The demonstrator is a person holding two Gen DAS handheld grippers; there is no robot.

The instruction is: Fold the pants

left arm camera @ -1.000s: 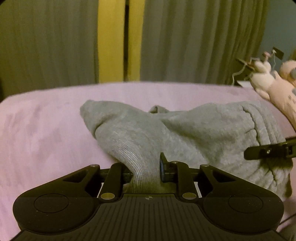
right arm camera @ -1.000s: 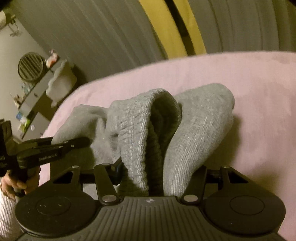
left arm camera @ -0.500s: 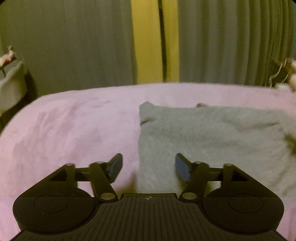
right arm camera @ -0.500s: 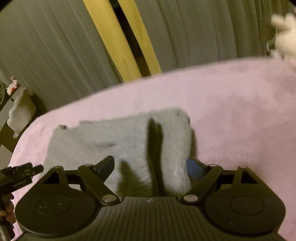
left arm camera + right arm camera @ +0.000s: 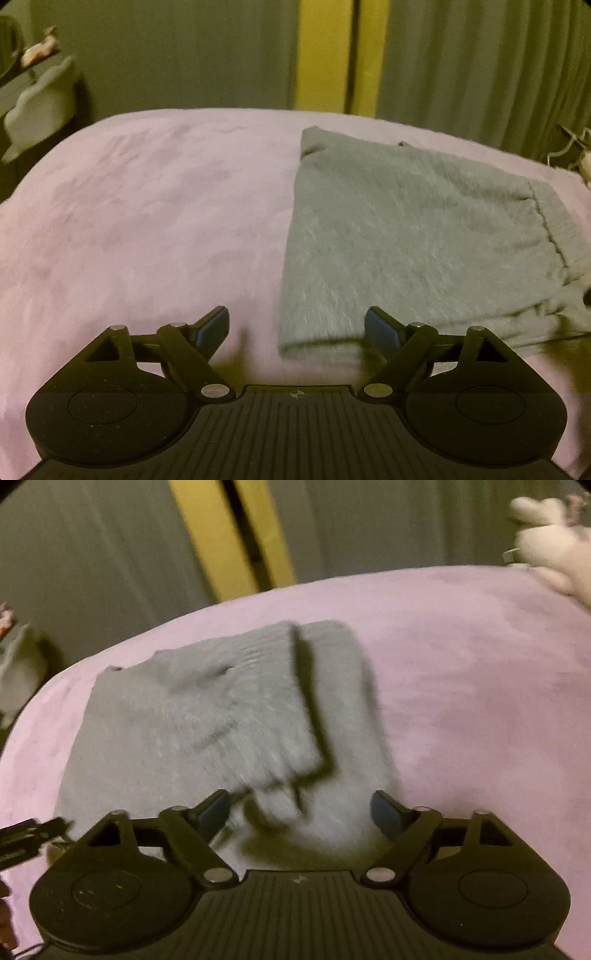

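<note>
The grey pants (image 5: pixel 406 236) lie folded flat in a rectangular stack on the pink bed cover (image 5: pixel 147 221). My left gripper (image 5: pixel 297 330) is open and empty, just in front of the stack's near left corner. In the right wrist view the pants (image 5: pixel 207 723) show a ribbed band folded on top. My right gripper (image 5: pixel 299 812) is open and empty, above the stack's near right edge. The left gripper's tip (image 5: pixel 33 834) shows at the left edge of the right wrist view.
Grey curtains with a yellow strip (image 5: pixel 325 55) hang behind the bed. A pale stuffed toy (image 5: pixel 550 550) lies at the far right of the bed. A shelf with a pale object (image 5: pixel 37 107) stands at the left, beyond the bed's edge.
Both grippers have let go of the pants and opened wide. The pants, held bunched up a second ago, now lie flat and folded. Both grippers have pulled back a little.
</note>
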